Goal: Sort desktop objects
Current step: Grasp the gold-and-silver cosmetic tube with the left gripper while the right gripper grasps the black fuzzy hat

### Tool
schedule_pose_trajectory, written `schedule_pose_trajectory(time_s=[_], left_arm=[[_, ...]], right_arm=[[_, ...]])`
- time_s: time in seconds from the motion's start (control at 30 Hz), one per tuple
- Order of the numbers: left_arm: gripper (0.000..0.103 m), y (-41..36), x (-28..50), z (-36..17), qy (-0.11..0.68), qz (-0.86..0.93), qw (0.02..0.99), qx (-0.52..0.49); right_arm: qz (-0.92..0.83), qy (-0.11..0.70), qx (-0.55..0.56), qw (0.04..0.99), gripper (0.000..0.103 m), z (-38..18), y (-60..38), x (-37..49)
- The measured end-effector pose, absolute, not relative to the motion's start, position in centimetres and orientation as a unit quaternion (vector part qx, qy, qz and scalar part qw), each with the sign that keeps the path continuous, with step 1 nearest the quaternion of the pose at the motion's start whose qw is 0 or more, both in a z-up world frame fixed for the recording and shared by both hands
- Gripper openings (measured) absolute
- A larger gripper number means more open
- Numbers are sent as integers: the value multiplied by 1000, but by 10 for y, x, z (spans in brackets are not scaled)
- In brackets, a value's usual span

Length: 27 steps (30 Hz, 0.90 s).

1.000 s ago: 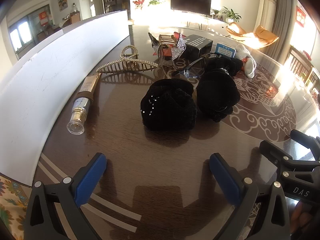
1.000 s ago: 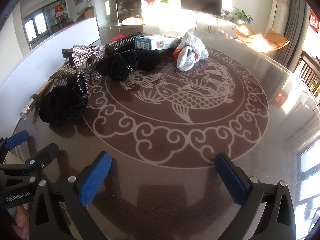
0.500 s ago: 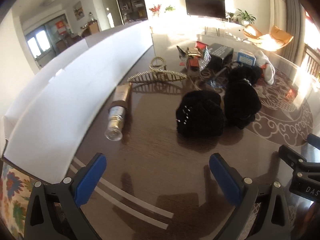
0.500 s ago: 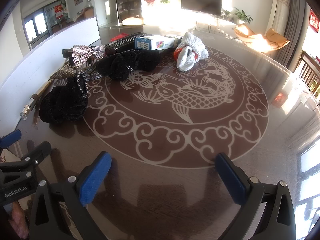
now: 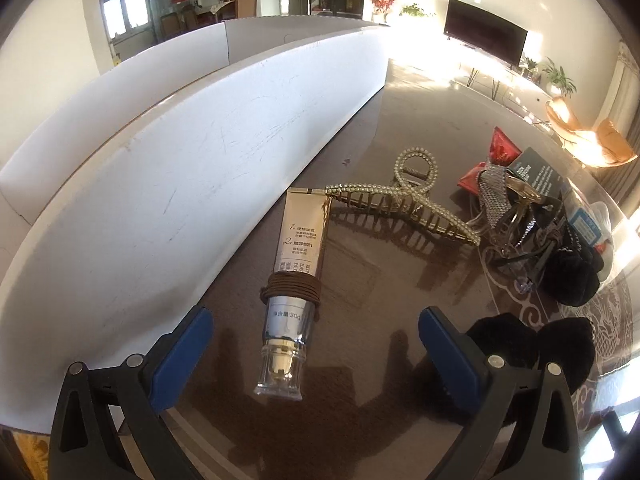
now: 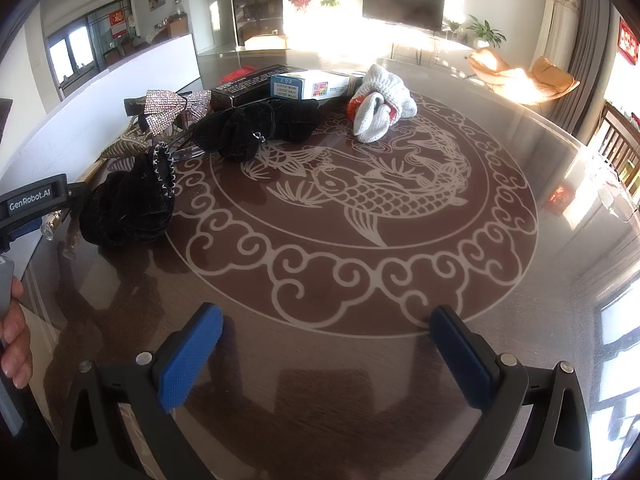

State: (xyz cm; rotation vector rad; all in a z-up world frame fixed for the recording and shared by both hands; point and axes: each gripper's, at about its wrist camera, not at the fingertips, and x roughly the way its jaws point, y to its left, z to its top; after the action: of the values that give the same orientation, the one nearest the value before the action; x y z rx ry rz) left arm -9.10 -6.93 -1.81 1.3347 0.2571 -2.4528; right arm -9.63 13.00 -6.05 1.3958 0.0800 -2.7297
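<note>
Left wrist low, near tube point(image 5: 294, 276); right wrist faces table point(image 6: 400, 360); both share scrunchie point(image 6: 128, 208).

Gold-silver cosmetic tube point(image 5: 295, 280) flat, cap nearest, brown hair tie point(image 5: 292, 289) wound round; pearl claw clip point(image 5: 404, 208) touching its tail; black scrunchies point(image 6: 132, 204) rightward.

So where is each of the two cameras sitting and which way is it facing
Left wrist: on the open left gripper, facing the gold-and-silver cosmetic tube by the white box wall.
Right wrist: on the open right gripper, facing the brown fish-patterned table; a hand shows.
Shared: black velvet scrunchie, the tube.
</note>
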Motion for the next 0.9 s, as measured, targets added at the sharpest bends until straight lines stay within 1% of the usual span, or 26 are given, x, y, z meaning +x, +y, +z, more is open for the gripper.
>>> schedule_pose_trajectory(time_s=[0.07, 0.27, 0.47, 0.5, 0.53, 0.57, 0.6, 0.63, 0.67, 0.7, 0.9], left_arm=[[103, -70, -105, -27, 89, -851, 172, 487], [103, -59, -128, -31, 79, -861, 151, 478], [103, -52, -139, -33, 44, -879, 93, 466], [100, -51, -139, -32, 41, -882, 86, 462], [84, -50, -138, -30, 34, -887, 80, 453], [75, -47, -135, -28, 29, -892, 71, 446], [57, -42, -131, -25, 23, -895, 61, 442], [42, -39, -130, -25, 18, -896, 53, 440], [38, -35, -128, -25, 13, -897, 48, 440], [30, -34, -126, -25, 12, -898, 42, 438], [29, -6, -91, -23, 3, -901, -1, 434]], right_arm=[[-889, 26, 455, 37, 103, -61, 130, -96], [-889, 27, 455, 41, 103, -61, 129, -96], [-889, 27, 455, 41, 103, -61, 129, -96], [-889, 27, 455, 41, 103, -61, 129, -96], [-889, 27, 455, 41, 103, -61, 129, -96], [-889, 27, 455, 41, 103, -61, 129, -96], [-889, 27, 455, 41, 103, -61, 129, -96], [-889, 27, 455, 41, 103, -61, 129, -96], [-889, 27, 455, 41, 103, -61, 129, -96], [-889, 27, 455, 40, 103, -61, 129, -96], [-889, 27, 455, 40, 103, -61, 129, -96]])
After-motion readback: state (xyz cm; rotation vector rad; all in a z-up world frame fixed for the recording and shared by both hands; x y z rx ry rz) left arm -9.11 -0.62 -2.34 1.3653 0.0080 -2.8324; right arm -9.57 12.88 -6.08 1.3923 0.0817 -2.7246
